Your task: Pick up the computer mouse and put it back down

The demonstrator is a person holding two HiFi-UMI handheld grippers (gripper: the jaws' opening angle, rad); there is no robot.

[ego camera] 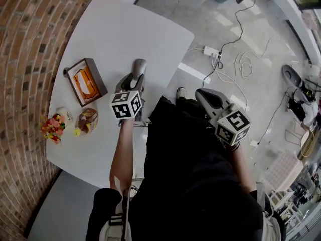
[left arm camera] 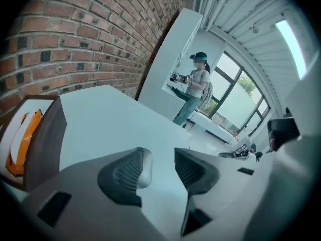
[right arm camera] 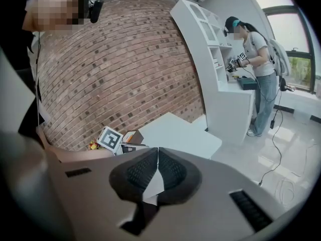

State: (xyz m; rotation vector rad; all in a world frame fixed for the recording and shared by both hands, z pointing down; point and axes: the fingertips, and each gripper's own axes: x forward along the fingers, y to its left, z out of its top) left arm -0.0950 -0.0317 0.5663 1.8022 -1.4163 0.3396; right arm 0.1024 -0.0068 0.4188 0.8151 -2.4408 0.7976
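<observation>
No computer mouse shows plainly in any view. My left gripper [ego camera: 140, 64] hangs over the middle of the white table [ego camera: 110, 39], pointing away from me. In the left gripper view the left gripper [left arm camera: 159, 167] is open, and only bare table top shows in the gap between its ribbed pads [left arm camera: 193, 168]. My right gripper [ego camera: 201, 95] is held off the table's right edge, above the floor. In the right gripper view the right gripper [right arm camera: 157, 160] is shut, its pads meeting at the tips with nothing between them.
A wooden box [ego camera: 86, 82] holding something orange sits at the table's left, with a flower bunch [ego camera: 52, 127] and a small dish [ego camera: 88, 120] nearer me. A power strip and cables [ego camera: 213, 50] lie on the floor. A person [right arm camera: 256, 59] stands at a white shelf unit [right arm camera: 215, 59].
</observation>
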